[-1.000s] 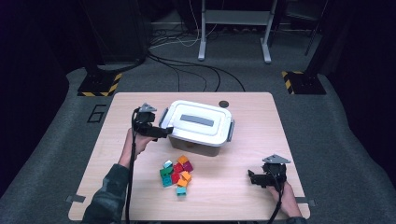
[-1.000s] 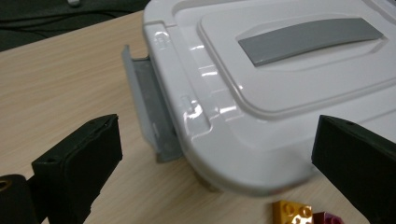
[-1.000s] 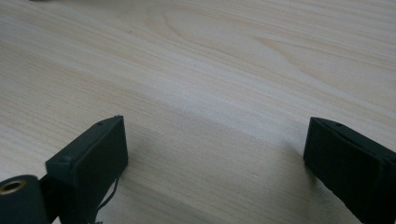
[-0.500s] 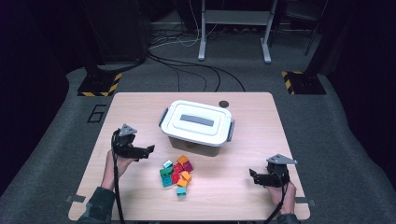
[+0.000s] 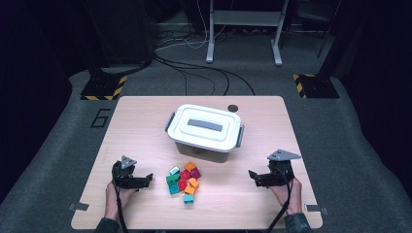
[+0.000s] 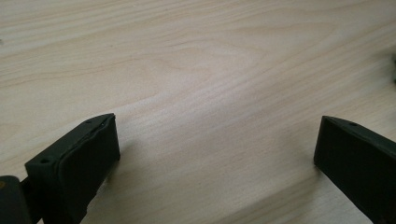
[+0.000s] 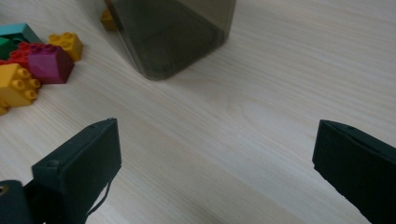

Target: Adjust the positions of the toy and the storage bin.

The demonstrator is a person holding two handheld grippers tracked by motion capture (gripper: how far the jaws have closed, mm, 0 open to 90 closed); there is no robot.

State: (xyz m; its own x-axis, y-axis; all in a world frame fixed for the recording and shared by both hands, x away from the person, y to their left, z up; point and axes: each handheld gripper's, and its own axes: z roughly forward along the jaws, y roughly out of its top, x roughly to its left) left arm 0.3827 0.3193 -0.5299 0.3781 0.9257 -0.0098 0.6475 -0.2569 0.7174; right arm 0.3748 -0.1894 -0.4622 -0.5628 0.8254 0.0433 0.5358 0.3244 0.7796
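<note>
Below, 2 black grippers are resting low over a pale wood-grain table. Left gripper is holding its jaws wide apart over bare wood, having dropped from beside the box. Right gripper, jaws just opening further, is gripping nothing. Between them, studded plastic bricks, roughly 10, are lying clustered before 1 rounded white-lidded box.
</note>
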